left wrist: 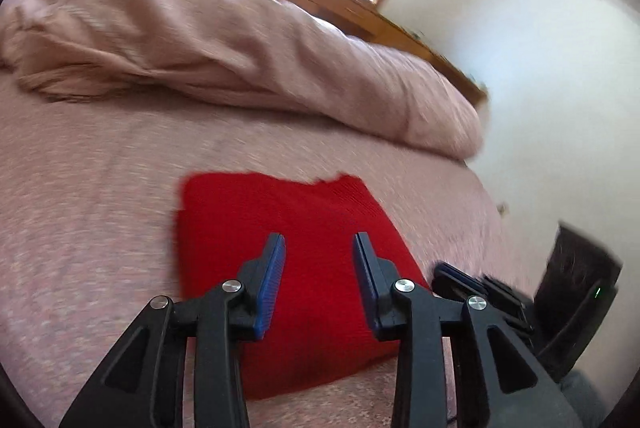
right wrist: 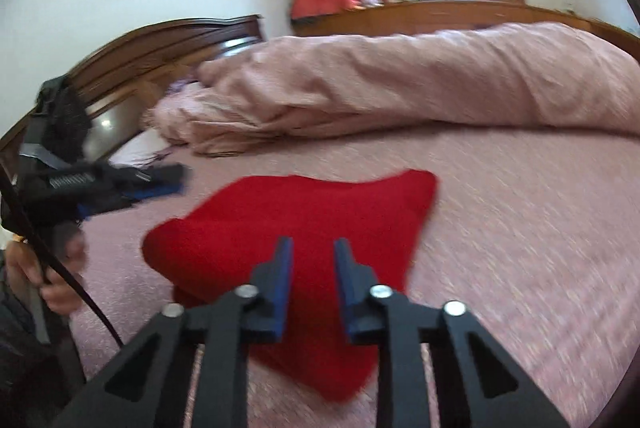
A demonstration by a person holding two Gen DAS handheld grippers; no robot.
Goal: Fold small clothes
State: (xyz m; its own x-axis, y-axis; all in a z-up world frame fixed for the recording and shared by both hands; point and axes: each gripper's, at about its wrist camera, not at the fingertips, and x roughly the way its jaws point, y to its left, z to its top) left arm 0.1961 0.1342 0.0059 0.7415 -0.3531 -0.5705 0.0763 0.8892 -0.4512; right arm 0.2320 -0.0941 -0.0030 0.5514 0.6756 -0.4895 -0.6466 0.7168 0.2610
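Pink bed (left wrist: pixel 100 228): one folded red garment (left wrist: pixel 288 228), two grippers above, empty.

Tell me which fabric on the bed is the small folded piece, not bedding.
The red knitted cloth, lying flat on the pink bedsheet; the rumpled pink duvet behind it is bulky bedding.

Black gripper (left wrist: pixel 319 240), blue pads (left wrist: pixel 273 284), silver screws
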